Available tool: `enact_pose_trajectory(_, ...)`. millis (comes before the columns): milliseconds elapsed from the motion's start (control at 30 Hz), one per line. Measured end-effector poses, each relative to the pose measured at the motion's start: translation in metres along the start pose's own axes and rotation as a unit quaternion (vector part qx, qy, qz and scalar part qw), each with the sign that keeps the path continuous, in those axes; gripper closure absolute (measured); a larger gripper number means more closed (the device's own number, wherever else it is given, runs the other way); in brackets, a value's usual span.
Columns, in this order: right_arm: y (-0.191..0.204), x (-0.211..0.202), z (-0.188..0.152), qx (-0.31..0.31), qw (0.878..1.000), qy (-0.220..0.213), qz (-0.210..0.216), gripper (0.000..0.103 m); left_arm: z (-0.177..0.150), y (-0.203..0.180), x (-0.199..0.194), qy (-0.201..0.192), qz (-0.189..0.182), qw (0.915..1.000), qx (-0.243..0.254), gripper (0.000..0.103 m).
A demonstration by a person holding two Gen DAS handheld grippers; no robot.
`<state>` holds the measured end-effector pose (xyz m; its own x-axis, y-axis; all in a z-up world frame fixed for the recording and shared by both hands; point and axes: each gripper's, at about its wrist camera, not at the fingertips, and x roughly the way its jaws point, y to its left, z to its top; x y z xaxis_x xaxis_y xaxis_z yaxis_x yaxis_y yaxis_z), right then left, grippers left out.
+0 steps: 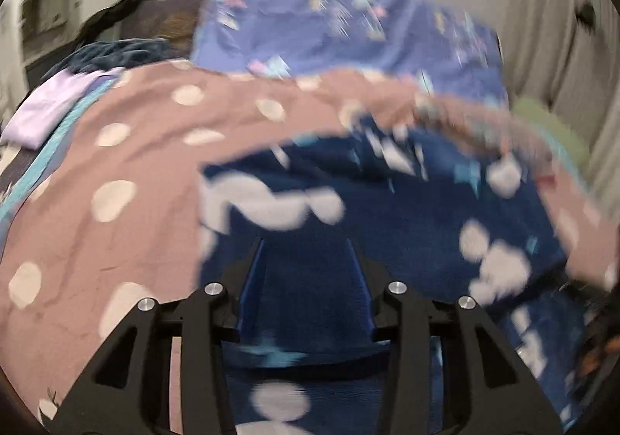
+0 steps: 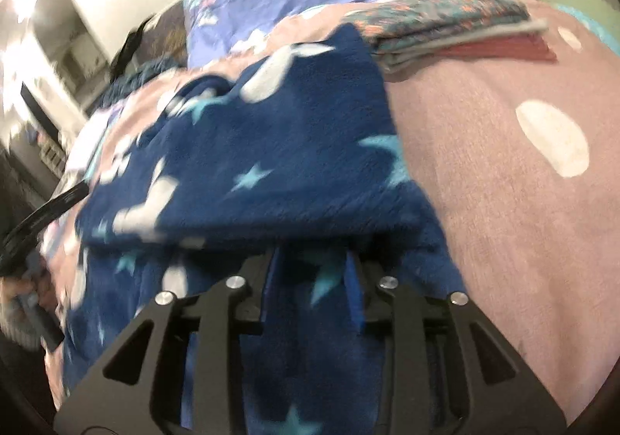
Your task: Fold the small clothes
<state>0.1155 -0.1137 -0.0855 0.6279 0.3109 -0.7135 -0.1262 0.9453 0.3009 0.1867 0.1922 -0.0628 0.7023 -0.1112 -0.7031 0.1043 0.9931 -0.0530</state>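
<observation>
Garment: the navy fleece garment (image 2: 271, 148), printed with white shapes and pale blue stars, lies on the pink dotted bedspread (image 2: 503, 210); a flap of it is doubled over the lower layer.
Landmark: I place everything against the stack of folded clothes (image 2: 457, 32), which sits just beyond the garment's far corner, touching or nearly so.
Left claw: your left claw (image 1: 306, 253) hangs over the near part of the fleece, jaws partly apart, and I see no cloth pinched between them.
Right claw: your right claw (image 2: 310, 260) is on the side of the garment nearest you, far from the stack; its jaws stand partly apart with fleece lying between them, but blur keeps me from telling whether the pads press on it.
Risk, double layer: if you close here, I judge you may catch both layers and drag the fold open.
Risk, bedspread: a low pinch may gather the pink cover with the fleece, since both are soft.
Risk, stack: pushing the far corner onward may nudge the folded stack askew.
Risk, blur: both views smear, so slow your hands before closing.
</observation>
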Motion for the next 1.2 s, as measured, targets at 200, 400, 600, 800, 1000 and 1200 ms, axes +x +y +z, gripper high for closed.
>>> enact_pose_trajectory(200,-0.001,-0.048,0.066,-0.046,0.994,-0.090,-0.049,0.059,-0.016,-0.032,0.028,0.018,0.074,0.9943,0.074,0.049)
enact_pose_trajectory(400,-0.040,0.050,0.130,-0.024,0.994,0.021,-0.105,0.048,-0.019,-0.026,0.022,0.012,0.065,0.9959,0.062,0.048)
enact_pose_trajectory(600,-0.047,0.061,0.125,-0.011,0.993,-0.010,-0.121,0.093,-0.020,-0.029,0.025,0.011,0.064,0.9960,0.062,0.047)
enact_pose_trajectory(800,-0.044,0.063,0.119,-0.031,0.982,-0.012,-0.188,0.066,-0.020,-0.030,0.025,0.009,0.060,0.9964,0.059,0.047)
enact_pose_trajectory(1000,0.003,0.015,0.128,-0.079,0.984,-0.092,-0.130,0.062,0.011,-0.021,-0.004,-0.022,-0.046,0.9987,-0.010,0.047)
enact_pose_trajectory(1200,0.029,0.078,0.164,-0.064,0.997,-0.003,-0.049,0.078,0.092,-0.052,0.058,0.002,-0.063,0.9980,0.001,0.034)
